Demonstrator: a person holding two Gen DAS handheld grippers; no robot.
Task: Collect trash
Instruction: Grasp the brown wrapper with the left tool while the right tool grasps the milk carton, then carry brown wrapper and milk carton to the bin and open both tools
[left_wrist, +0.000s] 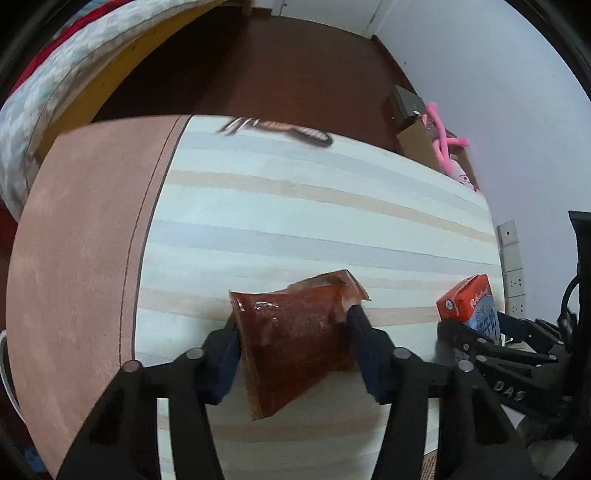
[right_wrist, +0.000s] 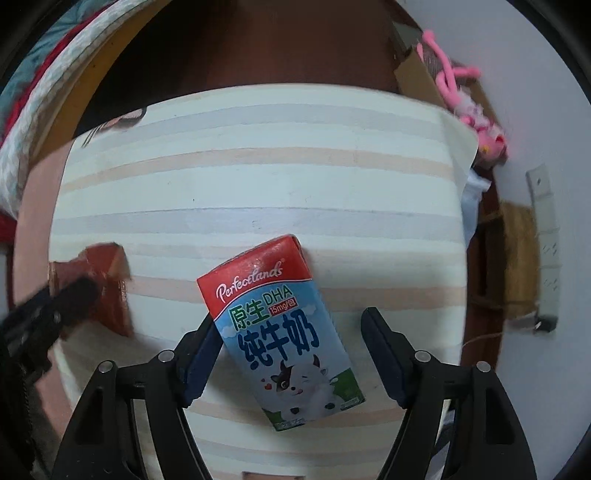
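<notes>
Left wrist view: a crumpled reddish-brown plastic wrapper (left_wrist: 295, 339), glossy and translucent with a torn, ragged top edge, sits on the striped tablecloth (left_wrist: 295, 206) near the table's near edge. The left gripper (left_wrist: 293, 345) has its two blue-padded fingers (left_wrist: 221, 354) pressed against the wrapper's left and right sides, clamped on it. Toward the table's right edge stands a small milk carton (left_wrist: 469, 306) with an orange-red top and light blue body, and the right gripper (left_wrist: 480, 343) shows dark just below it. At the far edge of the table lies a dark comb-like object (left_wrist: 280, 129), blurred. Left of the cloth is a bare pinkish-brown part of the table (left_wrist: 85, 229).

Right wrist view: the milk carton (right_wrist: 284, 332) lies tilted on the striped cloth (right_wrist: 258, 177), red band on top reading "Perfectlands", blue face with Chinese lettering and a cartoon cow, its top leaning left. The right gripper (right_wrist: 291, 354) stands spread wide around it: the left finger (right_wrist: 201, 354) touches the carton's left side, while the right finger is clear of it with cloth showing between. Toward the table's left edge the wrapper (right_wrist: 110, 288) appears with the left gripper (right_wrist: 70, 299) on it. Past the table's far right corner a pink plush toy (right_wrist: 469, 107) rests on a cardboard box (right_wrist: 413, 74).
</notes>
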